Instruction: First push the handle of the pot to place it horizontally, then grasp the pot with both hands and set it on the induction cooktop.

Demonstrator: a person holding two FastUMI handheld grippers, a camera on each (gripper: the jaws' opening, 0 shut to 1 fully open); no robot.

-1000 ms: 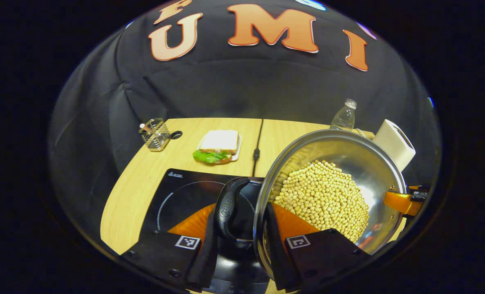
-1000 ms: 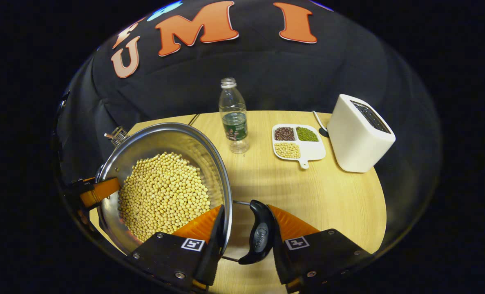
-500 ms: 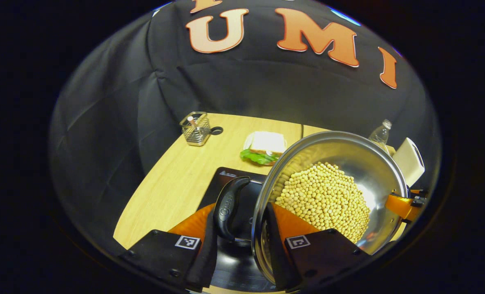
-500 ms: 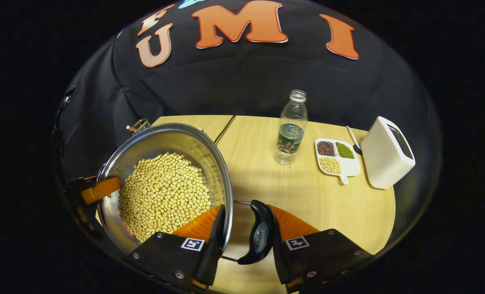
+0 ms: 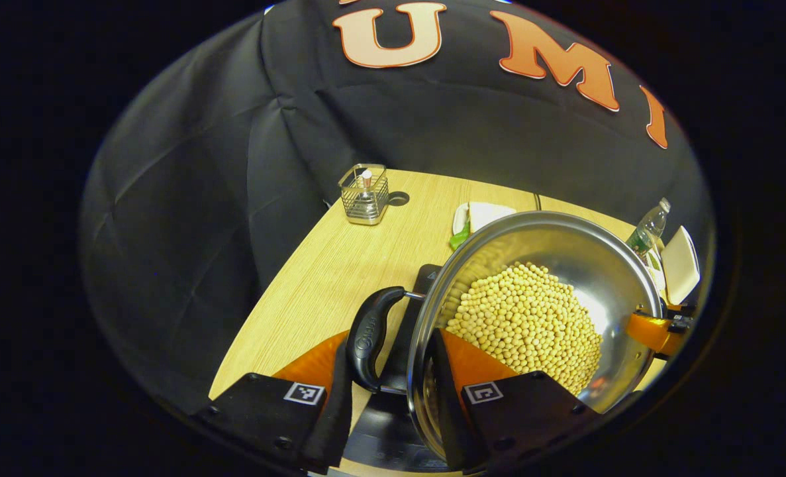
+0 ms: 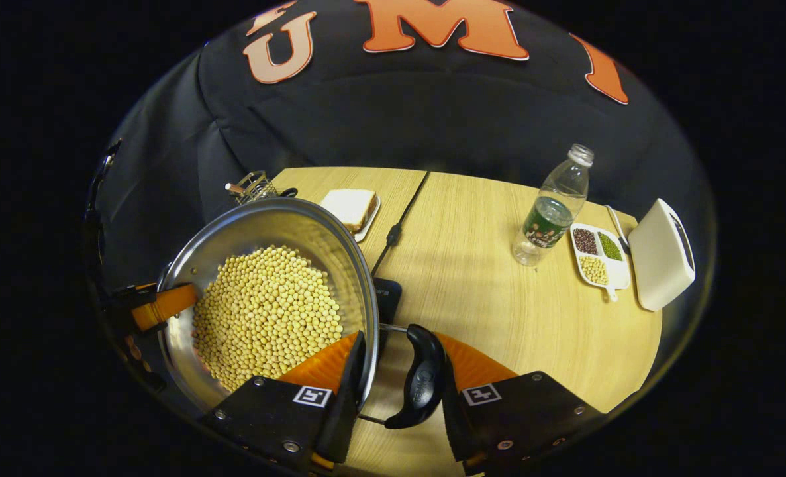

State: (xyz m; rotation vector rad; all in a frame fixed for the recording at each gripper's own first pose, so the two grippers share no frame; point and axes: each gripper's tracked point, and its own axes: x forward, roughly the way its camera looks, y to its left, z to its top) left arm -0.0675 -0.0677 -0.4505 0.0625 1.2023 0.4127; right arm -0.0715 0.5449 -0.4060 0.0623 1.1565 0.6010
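Over the light wooden counter [image 6: 498,311], backed by black cloth, both grippers [image 5: 389,391] [image 6: 399,391] clamp the bean-filled round steel pot [image 5: 565,265] at its rim and black side handles.

No wording could be read: the embossed mark on the pot's black handle [image 5: 368,339] was too blurred, the bottle [image 6: 551,212] label behind the pot too small, and the gripper tags carried only square patterns

We see a shiny steel pot [image 5: 604,278] heaped with pale beans [image 5: 525,324], its rim and black side handles [image 5: 369,338] between our fingers; the black cooktop [image 5: 393,430] lies beneath them.
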